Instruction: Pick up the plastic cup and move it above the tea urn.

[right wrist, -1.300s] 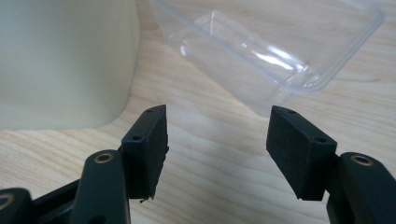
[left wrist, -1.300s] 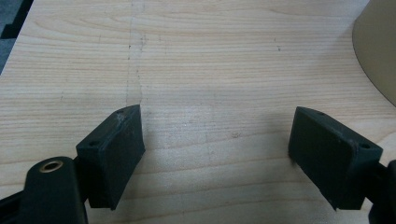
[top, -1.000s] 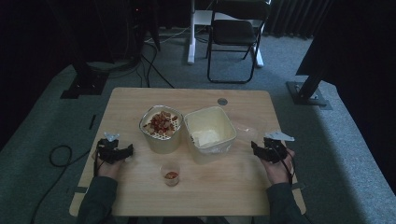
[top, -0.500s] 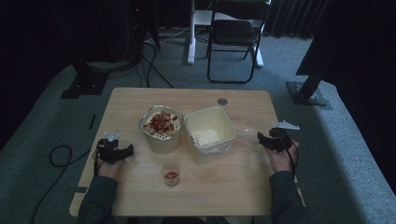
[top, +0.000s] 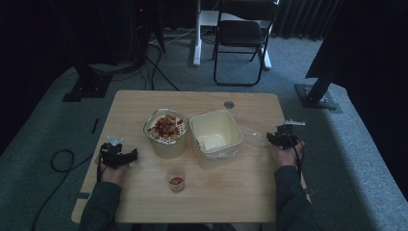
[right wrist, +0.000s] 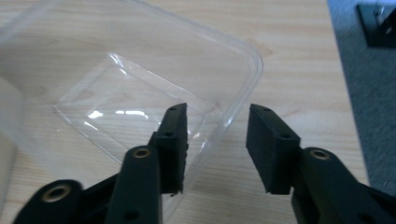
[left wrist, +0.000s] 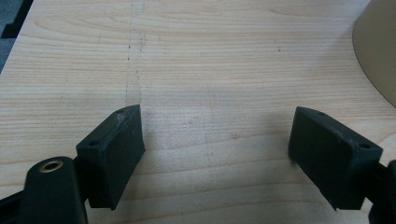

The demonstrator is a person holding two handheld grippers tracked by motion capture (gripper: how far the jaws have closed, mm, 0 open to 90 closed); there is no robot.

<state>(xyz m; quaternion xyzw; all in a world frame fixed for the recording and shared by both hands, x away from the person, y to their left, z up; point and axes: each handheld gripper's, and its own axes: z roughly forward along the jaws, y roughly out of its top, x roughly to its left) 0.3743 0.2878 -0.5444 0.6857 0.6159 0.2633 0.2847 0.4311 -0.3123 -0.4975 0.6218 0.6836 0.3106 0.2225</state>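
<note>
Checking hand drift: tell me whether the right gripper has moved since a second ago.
Yes. The right gripper has moved forward and inward, toward the square tub.

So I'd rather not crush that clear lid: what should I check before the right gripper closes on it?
1. Right gripper open: ok.
2. Clear lid rim between the jaws: ok, one jaw over the lid, the other outside its edge.
3. Lid flat on the table: cannot tell.
4. Lid clear of the square tub: cannot tell.
5. Left gripper open over bare wood, away from the lid: ok.
</note>
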